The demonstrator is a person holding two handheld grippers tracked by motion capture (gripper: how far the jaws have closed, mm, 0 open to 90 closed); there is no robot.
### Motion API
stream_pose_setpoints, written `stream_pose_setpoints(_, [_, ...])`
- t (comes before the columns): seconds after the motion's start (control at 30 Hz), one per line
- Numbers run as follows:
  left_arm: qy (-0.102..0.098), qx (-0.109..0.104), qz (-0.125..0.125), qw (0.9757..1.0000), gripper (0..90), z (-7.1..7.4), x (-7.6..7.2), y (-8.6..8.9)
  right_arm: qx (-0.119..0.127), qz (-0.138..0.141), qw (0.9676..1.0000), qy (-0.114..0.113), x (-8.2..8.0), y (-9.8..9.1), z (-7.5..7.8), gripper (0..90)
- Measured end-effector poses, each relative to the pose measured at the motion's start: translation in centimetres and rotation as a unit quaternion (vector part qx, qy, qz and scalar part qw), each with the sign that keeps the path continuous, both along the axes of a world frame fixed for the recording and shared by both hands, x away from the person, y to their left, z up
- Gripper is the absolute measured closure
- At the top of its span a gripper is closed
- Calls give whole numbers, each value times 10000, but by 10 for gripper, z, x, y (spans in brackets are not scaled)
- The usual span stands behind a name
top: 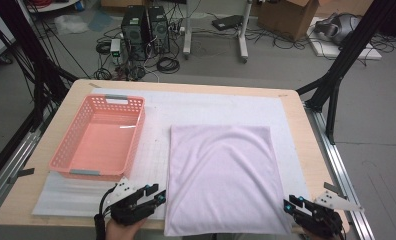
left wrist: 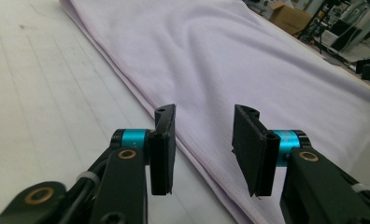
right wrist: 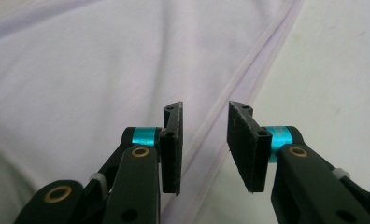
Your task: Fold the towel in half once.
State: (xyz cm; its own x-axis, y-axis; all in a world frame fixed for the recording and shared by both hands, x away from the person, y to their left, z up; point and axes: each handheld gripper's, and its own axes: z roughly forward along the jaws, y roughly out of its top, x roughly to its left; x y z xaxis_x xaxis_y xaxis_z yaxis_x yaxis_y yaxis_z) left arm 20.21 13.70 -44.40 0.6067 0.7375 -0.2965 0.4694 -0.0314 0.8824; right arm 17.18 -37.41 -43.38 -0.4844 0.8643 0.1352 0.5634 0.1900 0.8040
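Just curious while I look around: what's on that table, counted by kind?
Pink basket: 1
Folded lilac cloth: 1
White foam mat: 1
Hand-held grippers, left and right, both open: 2
Total: 5

We read no text, label, brand, number or sign anywhere in these views; nothing on the table carries legible writing.

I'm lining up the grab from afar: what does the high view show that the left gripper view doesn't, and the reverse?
High view: the pink basket left of the folded lilac cloth, and the left gripper and right gripper at the cloth's near corners. Left gripper view: its jaws stand apart, nothing between the pads, over the cloth's layered edge. Both: the cloth on white padding.
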Motion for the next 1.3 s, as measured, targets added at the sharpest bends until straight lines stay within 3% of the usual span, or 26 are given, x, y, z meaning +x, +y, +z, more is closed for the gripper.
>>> stream_pose_setpoints(0.13, [-46,40,-12,10000,547,5,17,-1,-64,-39,10000,-46,25,-3,2,649])
stream_pose_setpoints(0.23, [-35,41,-48,10000,547,9,28,-3,-46,-52,9999,-120,34,-5,8,647])
stream_pose_setpoints(0.33, [-50,94,-105,9999,549,12,40,-9,-16,-34,9998,-175,38,-6,11,646])
stream_pose_setpoints(0.5, [95,120,-83,9998,550,11,69,-20,-34,44,9999,-118,40,-9,7,645])
stream_pose_setpoints(0.67, [268,331,25,9991,552,5,96,-28,-70,89,9999,-61,40,-11,2,642])
stream_pose_setpoints(0.77, [237,392,119,9989,574,1,104,-29,-13,76,10000,-44,40,-11,3,642])
stream_pose_setpoints(0.87, [402,413,337,9978,602,-6,112,-26,-16,121,9999,-70,43,-9,3,642])
stream_pose_setpoints(0.97, [705,421,439,9957,628,-9,119,-25,-19,141,9999,-61,47,-6,3,642])
stream_pose_setpoints(1.03, [692,639,394,9948,627,-7,123,-29,-30,173,9998,-68,50,-5,3,642])
stream_pose_setpoints(1.1, [734,684,358,9943,628,-6,126,-35,-49,186,9998,-54,51,-3,3,642])
stream_pose_setpoints(1.17, [686,938,367,9925,656,-7,127,-42,-59,199,9998,-64,52,-3,2,642])
stream_pose_setpoints(1.23, [599,1205,466,9898,758,-8,127,-46,-51,209,9998,-41,51,-3,3,642])
stream_pose_setpoints(1.27, [606,1205,508,9896,840,-7,127,-46,-37,204,9998,-49,50,-4,3,640])
stream_pose_setpoints(1.3, [601,1231,554,9890,860,-7,128,-46,-36,202,9998,-66,50,-5,3,640])
